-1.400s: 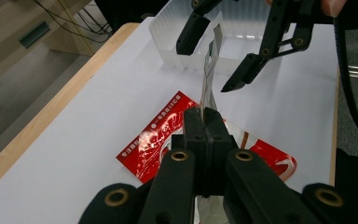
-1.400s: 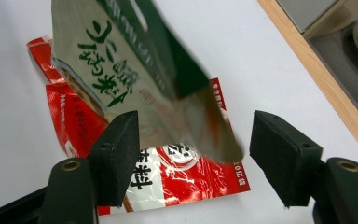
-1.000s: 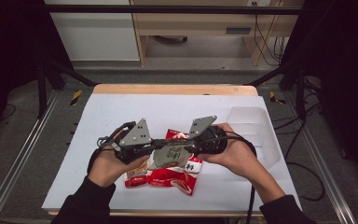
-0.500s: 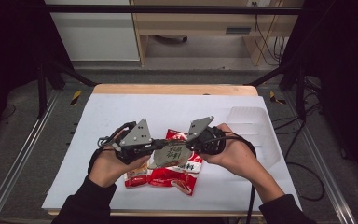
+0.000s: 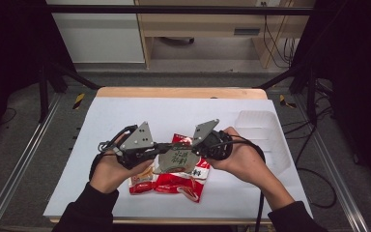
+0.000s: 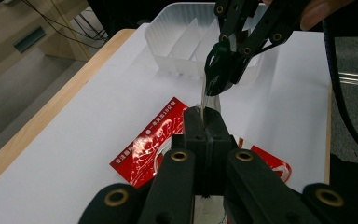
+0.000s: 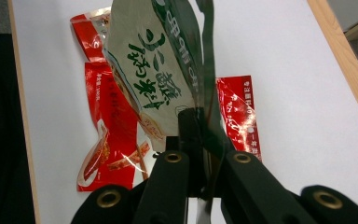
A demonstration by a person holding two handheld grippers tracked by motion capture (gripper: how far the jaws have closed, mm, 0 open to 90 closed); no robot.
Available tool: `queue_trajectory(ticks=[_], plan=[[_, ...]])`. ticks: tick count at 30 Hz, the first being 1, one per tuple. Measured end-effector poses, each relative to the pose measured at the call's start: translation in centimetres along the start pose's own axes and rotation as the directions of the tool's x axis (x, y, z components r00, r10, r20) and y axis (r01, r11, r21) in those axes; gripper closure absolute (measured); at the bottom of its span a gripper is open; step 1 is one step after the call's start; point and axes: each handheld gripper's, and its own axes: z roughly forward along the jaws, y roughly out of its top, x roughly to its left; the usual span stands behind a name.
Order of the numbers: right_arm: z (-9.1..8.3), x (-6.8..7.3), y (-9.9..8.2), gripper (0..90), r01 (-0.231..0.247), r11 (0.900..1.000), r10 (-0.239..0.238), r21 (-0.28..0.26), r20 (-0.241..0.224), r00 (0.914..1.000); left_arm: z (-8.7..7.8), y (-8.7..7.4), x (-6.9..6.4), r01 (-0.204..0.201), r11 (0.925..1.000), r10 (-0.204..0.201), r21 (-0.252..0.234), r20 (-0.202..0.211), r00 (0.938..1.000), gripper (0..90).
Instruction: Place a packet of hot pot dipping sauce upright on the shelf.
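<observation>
On the white-covered table (image 5: 125,116), towards its far right corner: a clear divided tray (image 5: 265,130), well apart from the work and untouched. Nearer the person's edge: a loose spread of red packets (image 5: 174,183), lying flat and partly overlapping.

Above those packets, lifted off the sheet: a pale grey-green sachet (image 5: 176,158) with green lettering, stretched between the two tools, the left gripper (image 5: 158,147) coming in from one side and the right gripper (image 5: 193,146) from the other, tips almost meeting.

Just changed: right jaws have just been closing, and now pinched fully together on one edge of the sachet. Seen plainly along the right gripper (image 7: 196,116): the film (image 7: 154,79) rising from between the black pads, creased where clamped, the red packets (image 7: 107,116) on the table behind it. Left gripper (image 6: 204,116) likewise clamped tight, with a thin, glassy strip of the same film running from its tip across to the right gripper (image 6: 219,79) opposite, the tray (image 6: 177,42) beyond.

Meaning for the work, as a judgement: two-handed grasp now complete, both ends of the sachet secured close together along one edge. Likely set up for tearing or pulling the sachet open, with the tray perhaps the place for it or its contents afterwards. Nothing torn yet as far as can be told; the seam between the tips too thin and glary to read. Main risk: film slipping from the narrow bite once pulled, or contents spilling over the red packets beneath.
</observation>
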Motion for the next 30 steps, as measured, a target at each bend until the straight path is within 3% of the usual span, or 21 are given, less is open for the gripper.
queue_trajectory(ticks=[13, 24, 27, 30], plan=[[-0.3, 0.2, 0.4, 90.0, 0.008, 0.9999, -0.008, 0.014, 0.002, 1.0, 0.0, -0.2, 0.3, 0.014, 0.9999, -0.014, -0.002, 0.002, 0.9999, 90.0], [-0.7, 0.0, 0.8, 90.0, 0.019, 0.998, -0.02, 0.061, 0.018, 0.9996, 0.4, -0.6, 0.4, 0.021, 0.9998, -0.021, -0.007, 0.011, 0.9997, 88.3], [-0.9, -0.3, 0.9, 90.0, 0.022, 0.9976, -0.023, 0.065, 0.025, 0.9994, 0.4, -0.6, 0.3, 0.027, 0.9994, -0.027, -0.024, 0.0, 0.9996, 80.3], [-1.3, -0.5, 1.0, 90.0, 0.022, 0.9965, -0.026, 0.08, 0.041, 0.9988, 0.3, -0.7, 0.3, 0.034, 0.9977, -0.035, -0.059, -0.023, 0.9991, 55.2]])
